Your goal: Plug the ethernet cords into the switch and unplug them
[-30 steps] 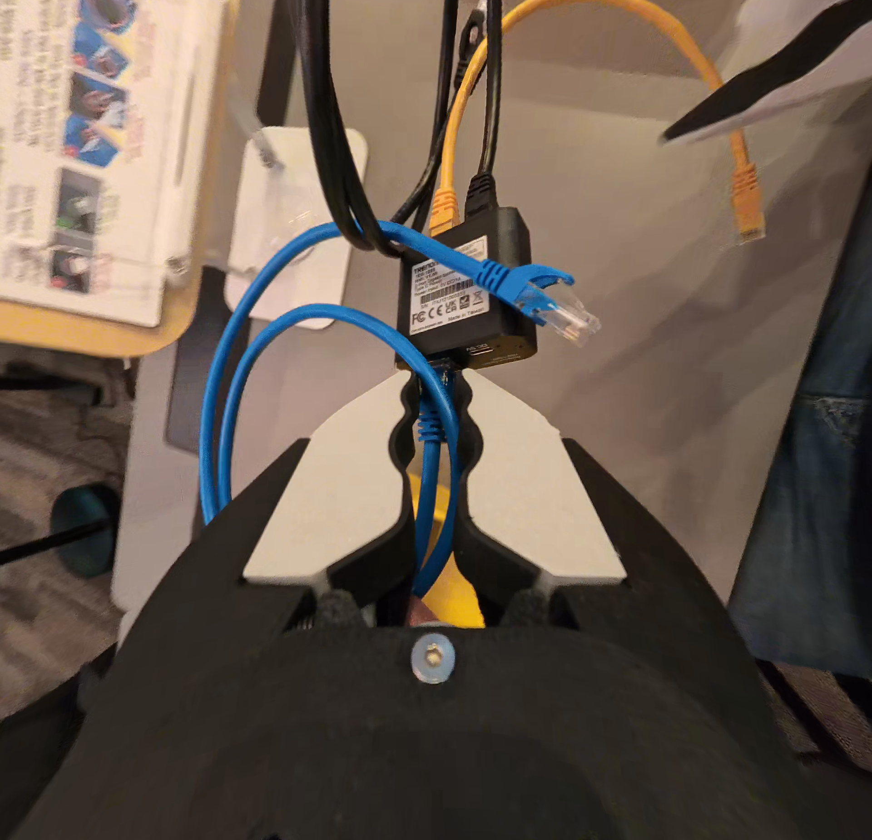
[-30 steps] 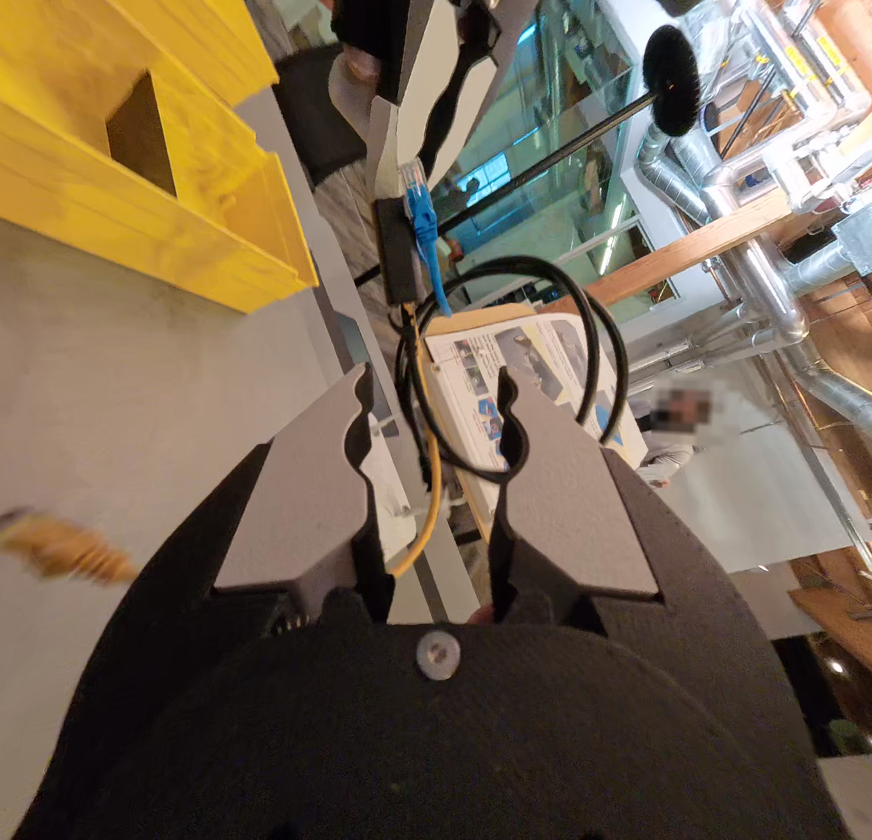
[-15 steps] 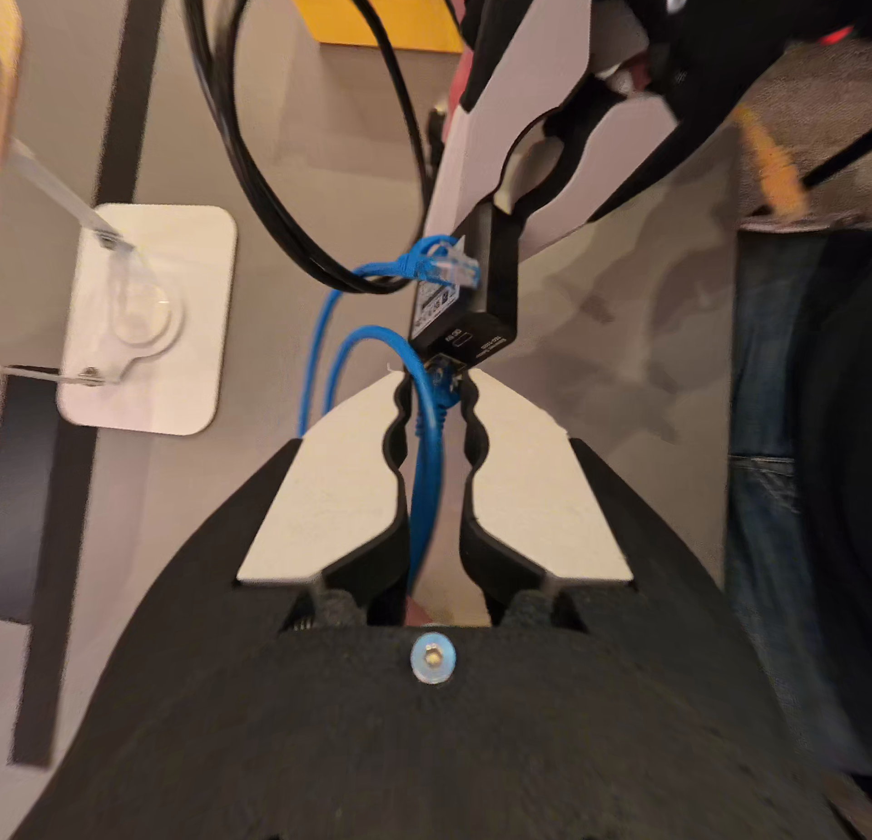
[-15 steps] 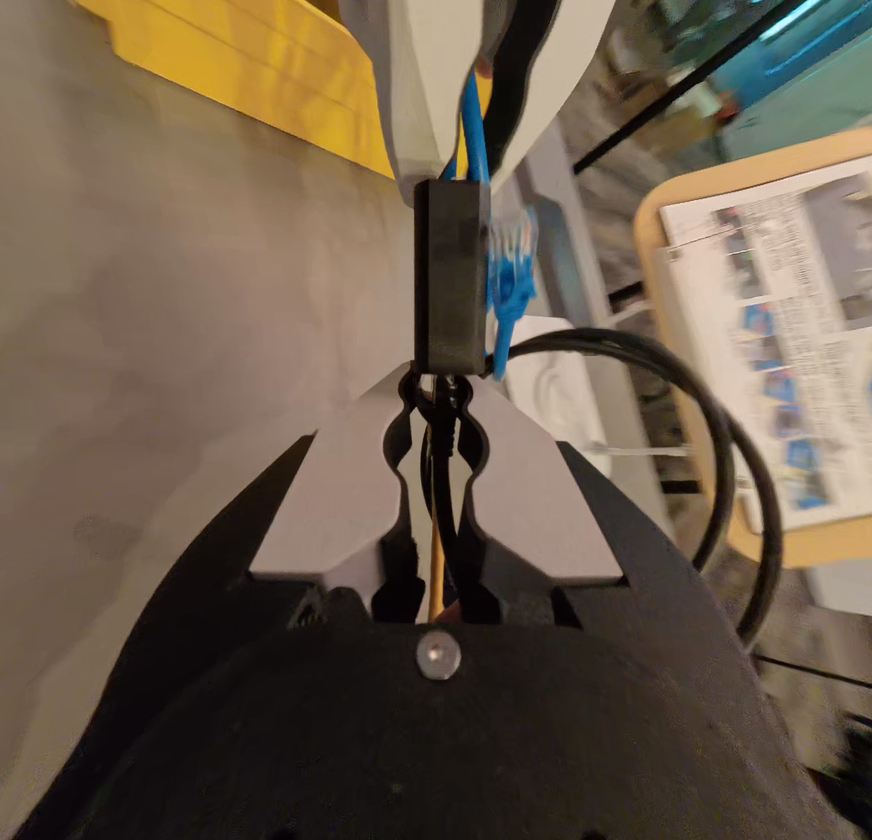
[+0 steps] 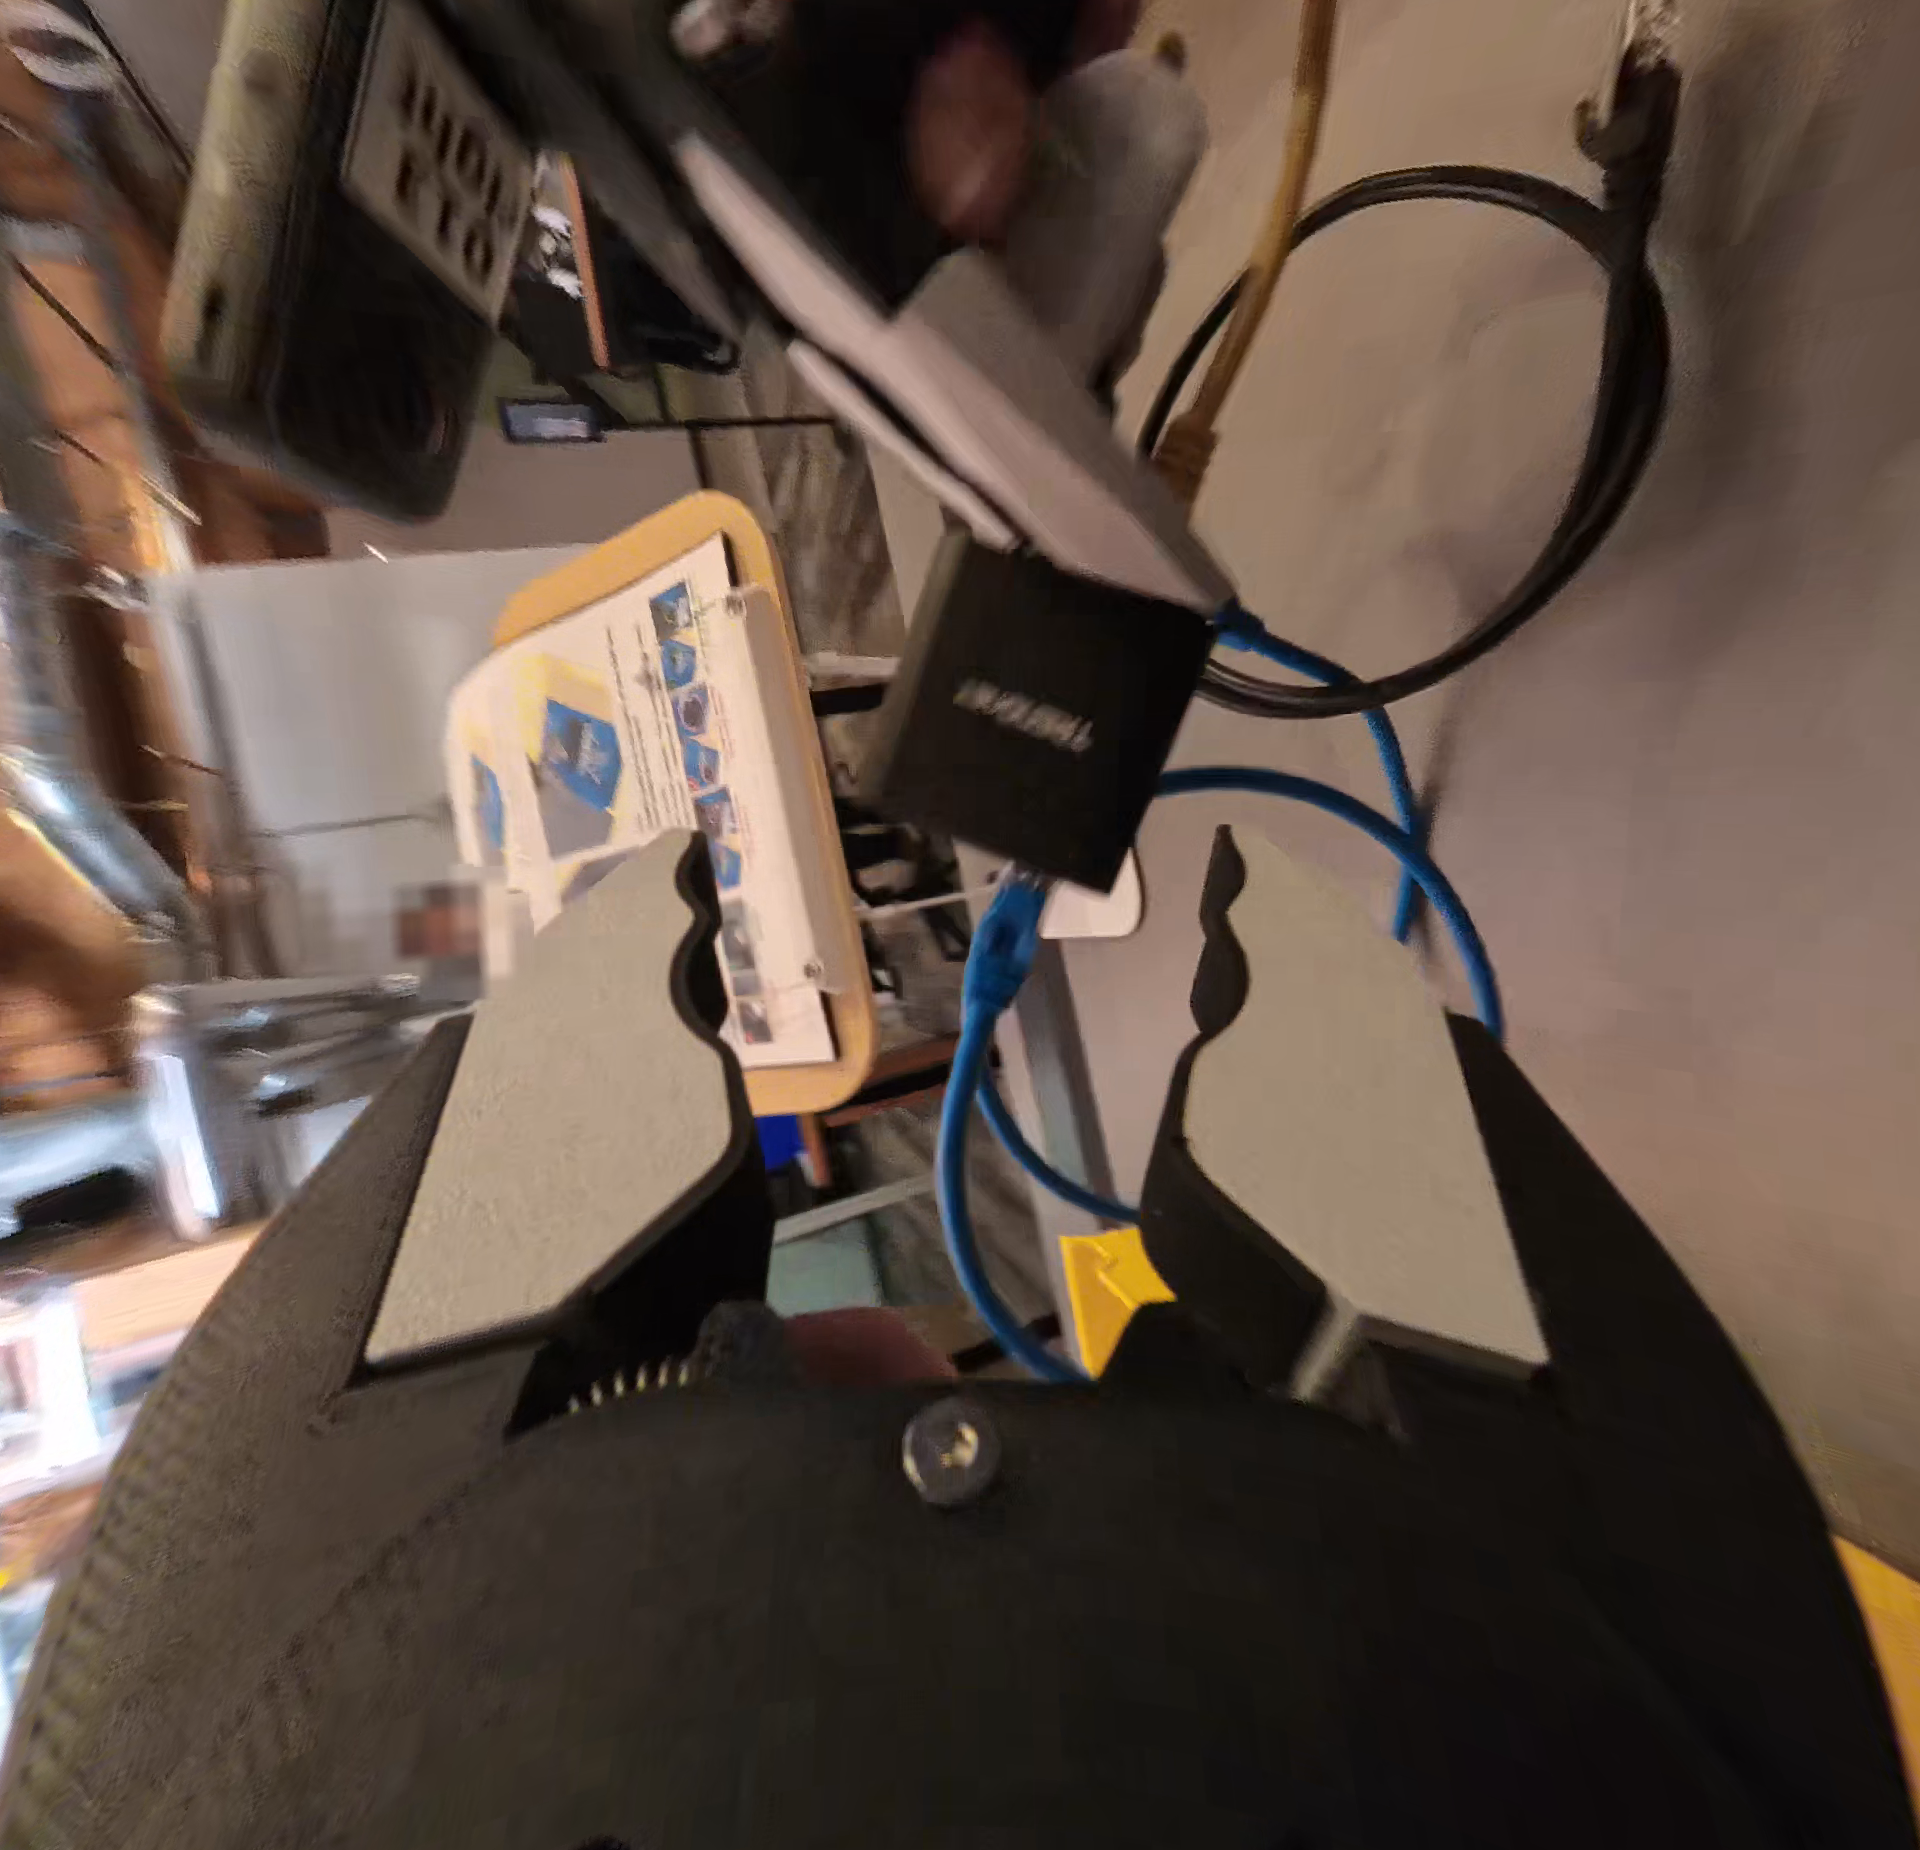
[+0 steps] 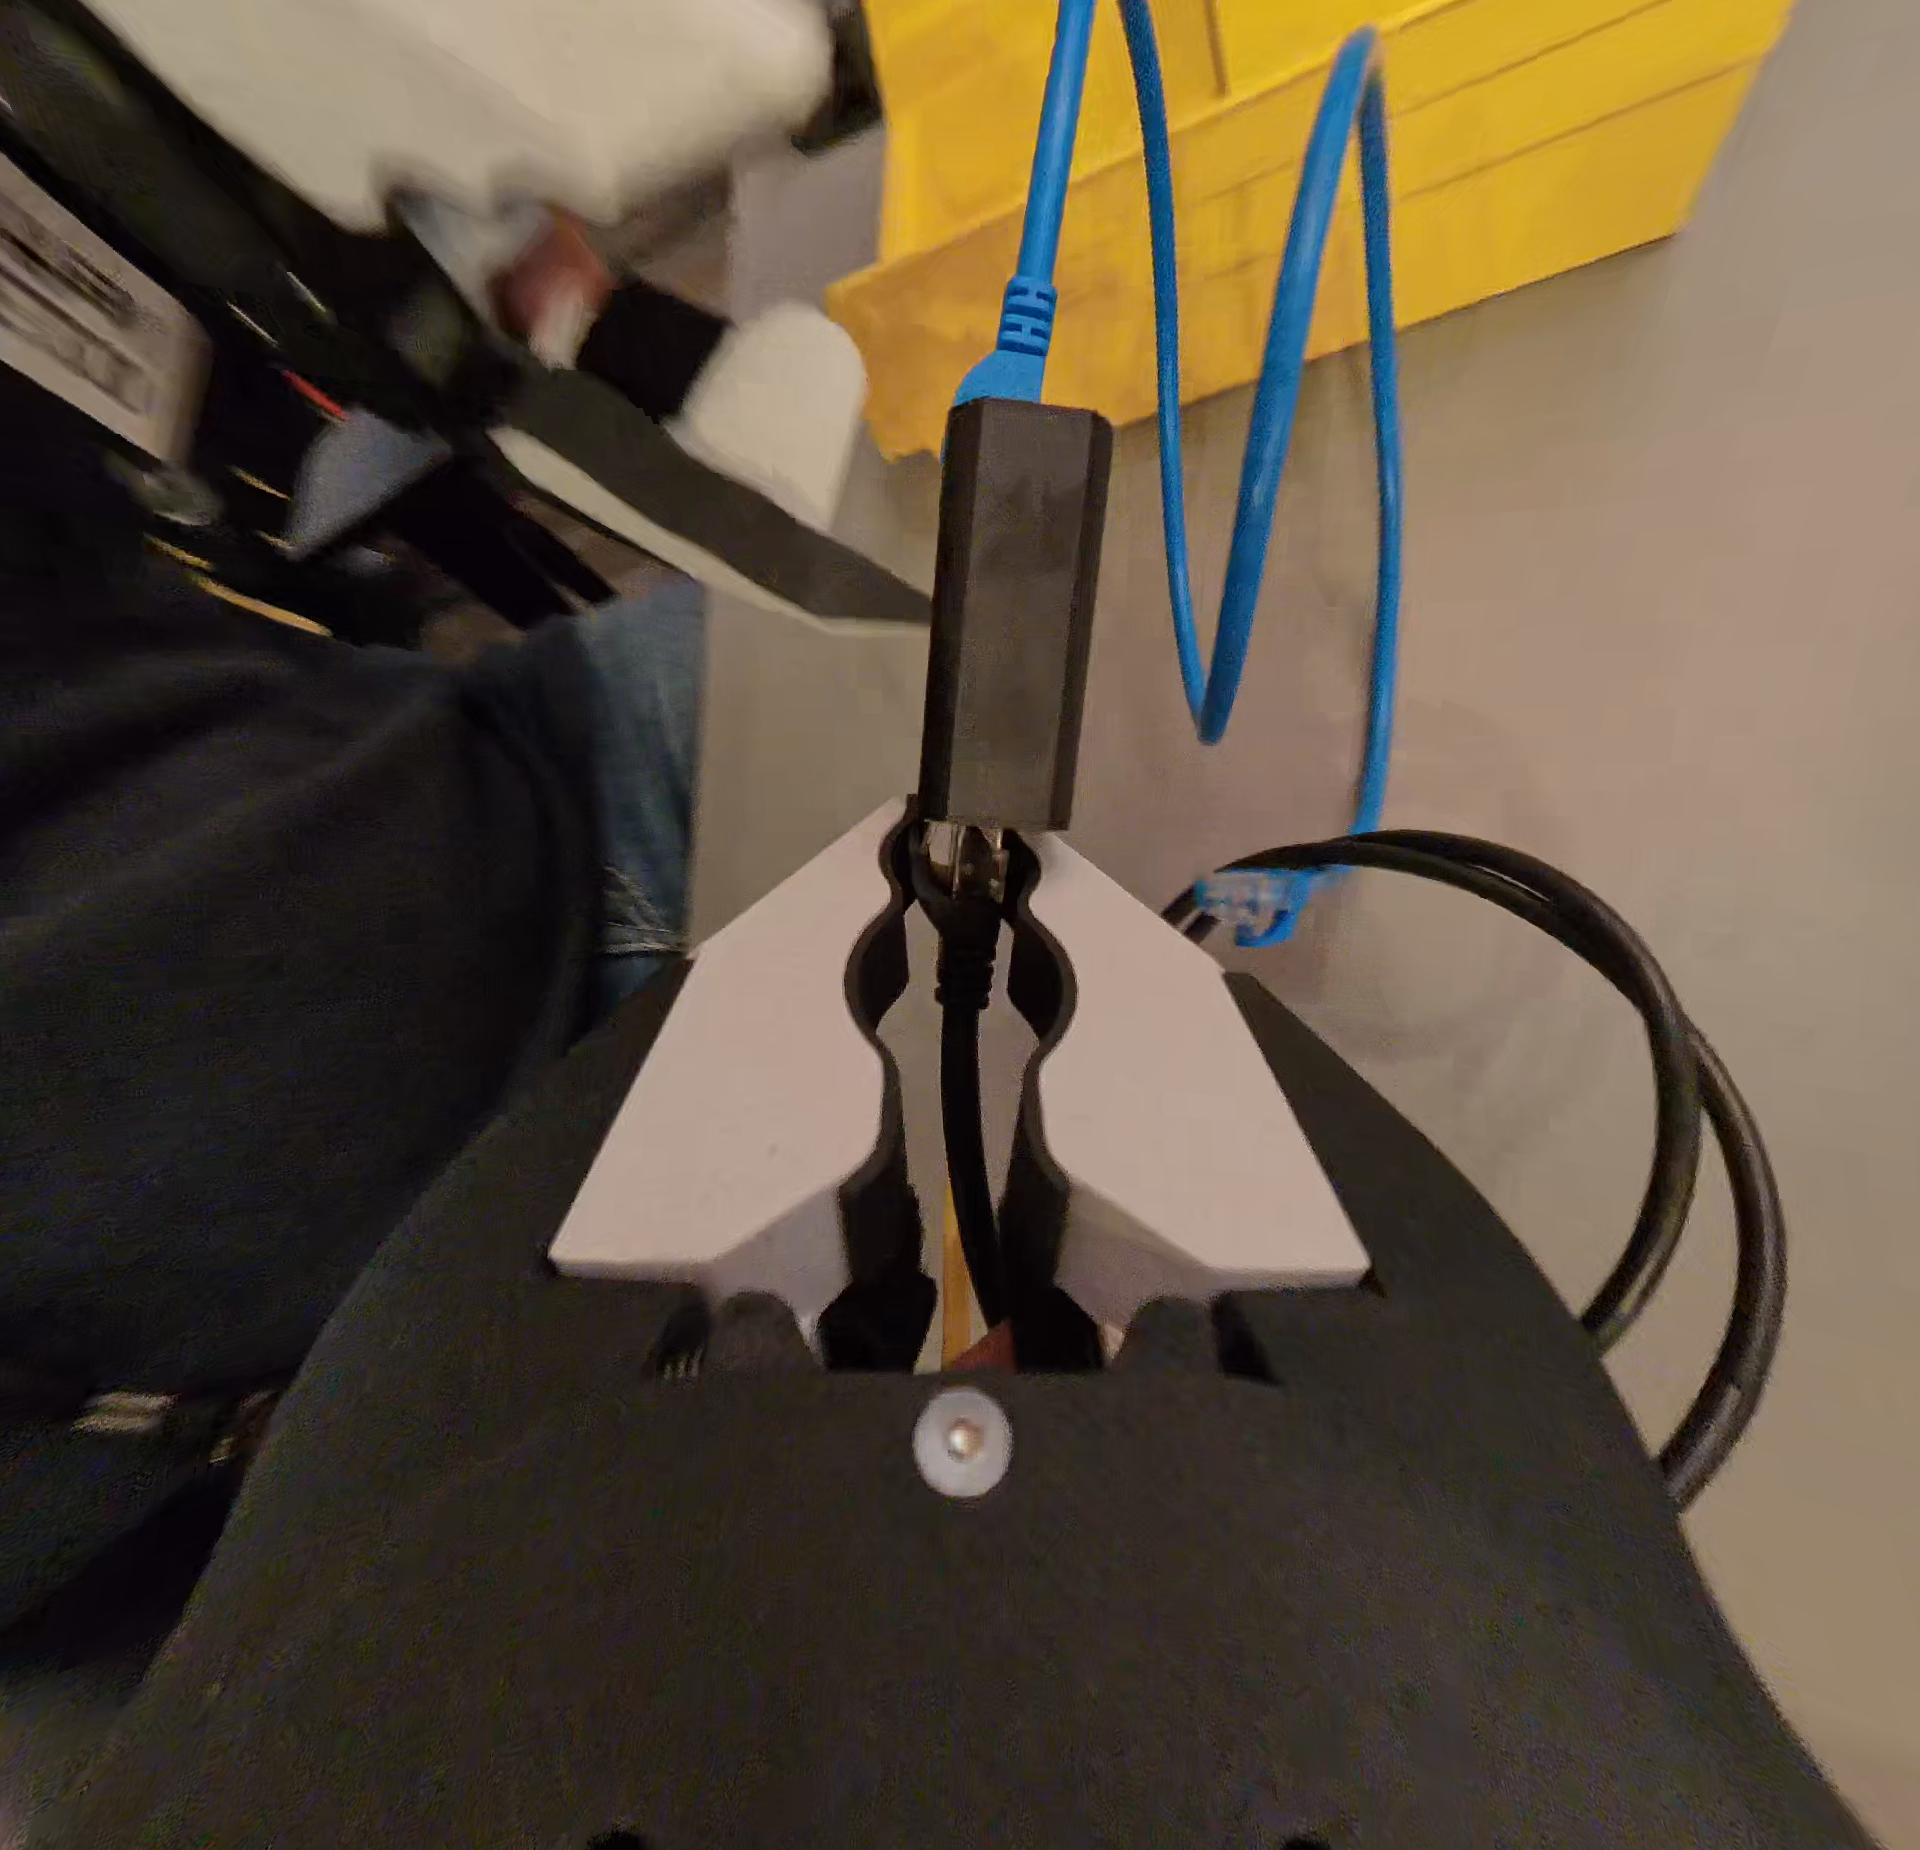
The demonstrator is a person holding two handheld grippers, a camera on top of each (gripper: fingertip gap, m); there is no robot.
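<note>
The small black switch [image 5: 1039,709] hangs in the air in front of my left gripper [image 5: 956,865]. My left gripper is wide open and touches nothing. The blue cord [image 5: 987,979] is plugged into the switch's near edge and loops between the open fingers. My right gripper [image 6: 961,844] is shut on the plug of the black cord [image 6: 966,969], which sits in the near end of the switch [image 6: 1008,605]. The blue cord [image 6: 1023,346] enters the switch's far end, and its free plug [image 6: 1257,901] dangles to the right. A yellow cord [image 5: 1278,190] hangs behind the switch.
A yellow bin [image 6: 1455,138] stands on the grey table [image 6: 1610,553]. A round wooden table with a printed sheet [image 5: 665,720] is off to the left. The black cord's loop [image 6: 1662,1073] hangs to the right. A person's dark clothing [image 6: 260,865] fills the left.
My left gripper has opened wide and let go of the blue cord's plug. My right gripper closed on the black cord's plug and now carries the switch. Both views have swung round.
</note>
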